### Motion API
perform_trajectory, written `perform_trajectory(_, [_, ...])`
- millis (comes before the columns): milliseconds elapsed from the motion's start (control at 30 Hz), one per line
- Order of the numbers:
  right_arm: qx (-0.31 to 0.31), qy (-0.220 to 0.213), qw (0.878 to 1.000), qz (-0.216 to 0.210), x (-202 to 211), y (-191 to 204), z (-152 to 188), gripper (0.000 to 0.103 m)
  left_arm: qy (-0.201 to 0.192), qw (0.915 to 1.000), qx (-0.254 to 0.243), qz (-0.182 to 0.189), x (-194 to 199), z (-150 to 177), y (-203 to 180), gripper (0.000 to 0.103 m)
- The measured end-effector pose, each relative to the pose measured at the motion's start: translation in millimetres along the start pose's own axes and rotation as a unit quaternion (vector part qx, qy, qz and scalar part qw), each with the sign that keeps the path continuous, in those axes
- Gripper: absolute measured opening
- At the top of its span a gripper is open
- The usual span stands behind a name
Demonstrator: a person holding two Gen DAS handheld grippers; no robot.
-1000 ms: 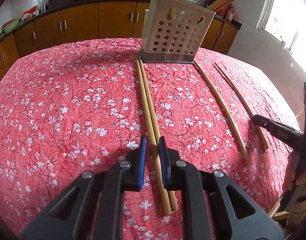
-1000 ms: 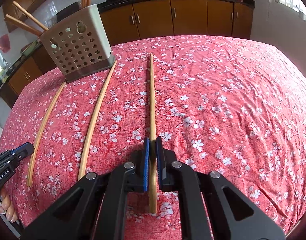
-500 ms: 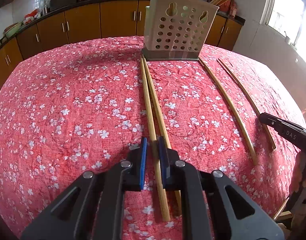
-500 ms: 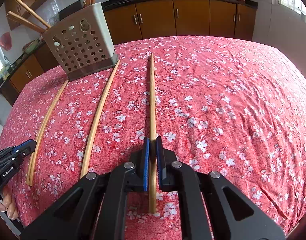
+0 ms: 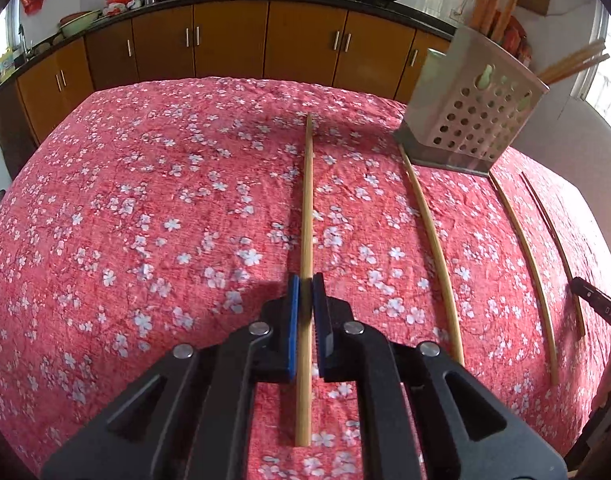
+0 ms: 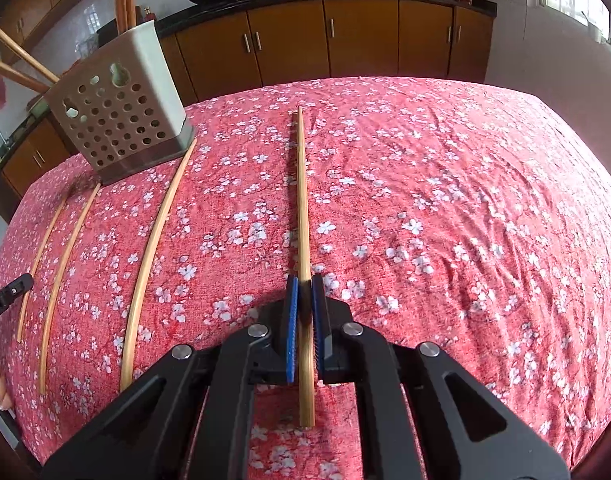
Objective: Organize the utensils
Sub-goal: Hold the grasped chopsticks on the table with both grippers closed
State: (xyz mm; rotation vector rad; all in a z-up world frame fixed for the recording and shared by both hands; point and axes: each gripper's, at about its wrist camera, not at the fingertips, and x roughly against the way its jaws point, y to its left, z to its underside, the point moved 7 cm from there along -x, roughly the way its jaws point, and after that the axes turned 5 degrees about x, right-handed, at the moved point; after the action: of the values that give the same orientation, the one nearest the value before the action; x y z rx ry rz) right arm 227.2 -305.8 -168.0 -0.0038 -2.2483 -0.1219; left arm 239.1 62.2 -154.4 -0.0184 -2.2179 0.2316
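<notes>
A chopstick (image 5: 306, 216) is pinched in the left gripper (image 5: 305, 312), another chopstick (image 6: 302, 200) in the right gripper (image 6: 304, 308), long axes running straight ahead of the fingers toward the table's far edge; the perforated holder (image 5: 471, 120) stands nearer the left gripper.

Chopstick (image 5: 306, 216) held by left tongs (image 5: 304, 334): pale bamboo, pinched between blue pads, pointing to 12 o'clock.
Chopstick (image 6: 302, 216) held by right tongs (image 6: 304, 330): likewise pinched, pointing to 12 o'clock.
Loose chopsticks (image 5: 433, 248): three laid flat on the counter, at 2 o'clock.
Holder (image 5: 471, 114): perforated beige box, upright, utensils standing inside, at 1 o'clock.
</notes>
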Motion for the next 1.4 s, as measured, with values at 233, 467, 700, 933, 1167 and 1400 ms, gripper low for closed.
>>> perform_trajectory(233, [0.023, -0.02, 0.999, 0.02, -1.0, 3.3, 5.0, 0.008, -0.012, 0.9999, 0.007, 0.005, 1.3, 5.3, -4.2, 0.009])
perform_trajectory(467, [0.021, -0.021, 0.999, 0.018, 0.4, 13.1, 7.2, 0.008, -0.011, 0.9998, 0.014, 0.013, 2.6, 6.2, -3.7, 0.01])
perform_trajectory(700, [0.022, -0.021, 0.999, 0.019, 3.2, 11.3, 9.6, 0.008, -0.01, 0.9998, 0.011, 0.009, 1.3, 3.8, -2.3, 0.01])
perform_trajectory(933, [0.022, -0.021, 0.999, 0.019, 2.6, 11.4, 9.2, 0.008, -0.01, 0.9999, 0.008, 0.007, -0.4, 1.5, -2.7, 0.01])
perform_trajectory(1167, [0.022, -0.021, 0.999, 0.019, 2.1, 11.8, 8.8, 0.009, -0.01, 0.9999, 0.009, 0.008, -0.2, 1.7, -2.9, 0.01])
perform_trajectory(1400, [0.022, -0.021, 0.999, 0.02, 2.2, 11.8, 8.7, 0.009, -0.01, 0.9999, 0.009, 0.008, -0.1, 1.9, -3.1, 0.01])
